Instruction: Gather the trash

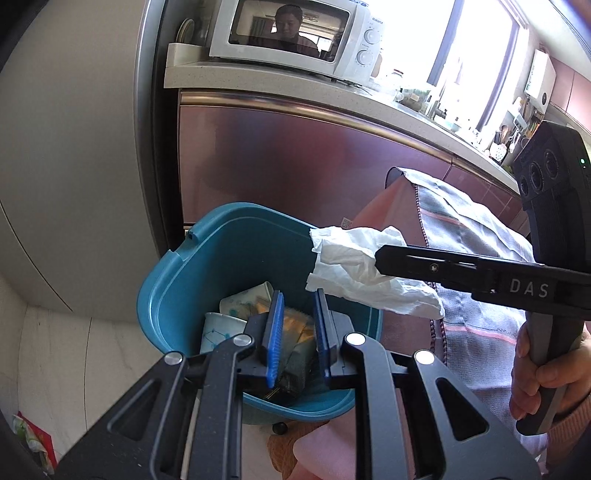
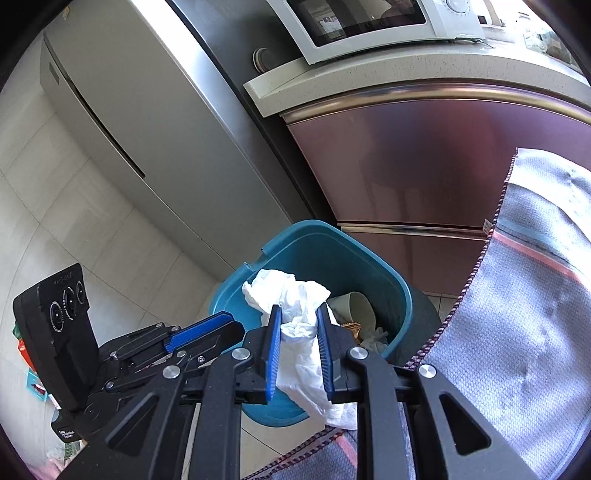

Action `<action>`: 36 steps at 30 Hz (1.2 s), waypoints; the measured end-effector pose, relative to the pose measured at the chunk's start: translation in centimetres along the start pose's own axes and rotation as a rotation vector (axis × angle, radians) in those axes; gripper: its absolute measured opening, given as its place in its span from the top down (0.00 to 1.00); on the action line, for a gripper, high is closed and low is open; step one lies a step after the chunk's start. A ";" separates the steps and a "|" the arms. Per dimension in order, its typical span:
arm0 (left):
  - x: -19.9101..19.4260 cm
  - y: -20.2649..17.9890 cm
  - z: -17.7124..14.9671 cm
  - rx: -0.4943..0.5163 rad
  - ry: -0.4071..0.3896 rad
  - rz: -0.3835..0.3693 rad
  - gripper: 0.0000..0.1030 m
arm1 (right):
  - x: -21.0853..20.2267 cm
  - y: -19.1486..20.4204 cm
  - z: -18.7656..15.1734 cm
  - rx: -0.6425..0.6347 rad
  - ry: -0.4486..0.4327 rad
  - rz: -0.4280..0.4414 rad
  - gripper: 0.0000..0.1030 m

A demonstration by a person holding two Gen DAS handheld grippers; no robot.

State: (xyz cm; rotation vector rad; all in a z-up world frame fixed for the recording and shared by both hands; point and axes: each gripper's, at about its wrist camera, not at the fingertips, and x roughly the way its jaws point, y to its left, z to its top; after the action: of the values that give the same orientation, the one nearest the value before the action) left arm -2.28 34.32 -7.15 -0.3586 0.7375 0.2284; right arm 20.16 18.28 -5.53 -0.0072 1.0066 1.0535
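Observation:
A teal trash bin (image 1: 207, 280) stands on the floor by the cabinet; it also shows in the right wrist view (image 2: 314, 251). It holds paper cups (image 1: 221, 328) and other waste. My right gripper (image 2: 299, 317) is shut on a crumpled white tissue (image 2: 295, 306) and holds it over the bin's rim; in the left wrist view the tissue (image 1: 351, 273) hangs from that gripper (image 1: 384, 264). My left gripper (image 1: 299, 306) is open and empty just above the bin's near side; it also shows in the right wrist view (image 2: 207, 332).
A grey striped cloth (image 1: 472, 236) covers a table edge right of the bin. A steel fridge (image 2: 122, 122) stands to the left, red-brown cabinets (image 1: 295, 162) behind, a microwave (image 1: 295, 33) on the counter. Wrappers (image 1: 29, 439) lie on the floor at far left.

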 end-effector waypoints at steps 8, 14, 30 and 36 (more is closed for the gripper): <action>-0.1 0.3 -0.3 -0.008 -0.007 0.015 0.73 | 1.4 0.1 0.6 0.015 0.018 -0.024 0.76; -0.8 0.7 -0.6 -0.011 -0.016 0.020 0.65 | 1.6 -0.1 0.4 0.018 0.020 -0.033 0.66; -6.0 -3.1 -1.5 0.073 -0.172 -0.002 0.05 | -9.5 0.6 -4.9 -0.092 -0.233 -0.151 0.31; -8.9 -6.3 -2.2 0.104 -0.264 -0.021 0.05 | -15.6 0.8 -9.1 -0.110 -0.399 -0.311 0.07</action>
State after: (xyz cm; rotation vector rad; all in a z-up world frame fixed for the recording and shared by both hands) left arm -8.00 27.04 -1.02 -0.2311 0.4833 0.2120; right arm 11.58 3.43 0.32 -0.0403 0.5633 0.7825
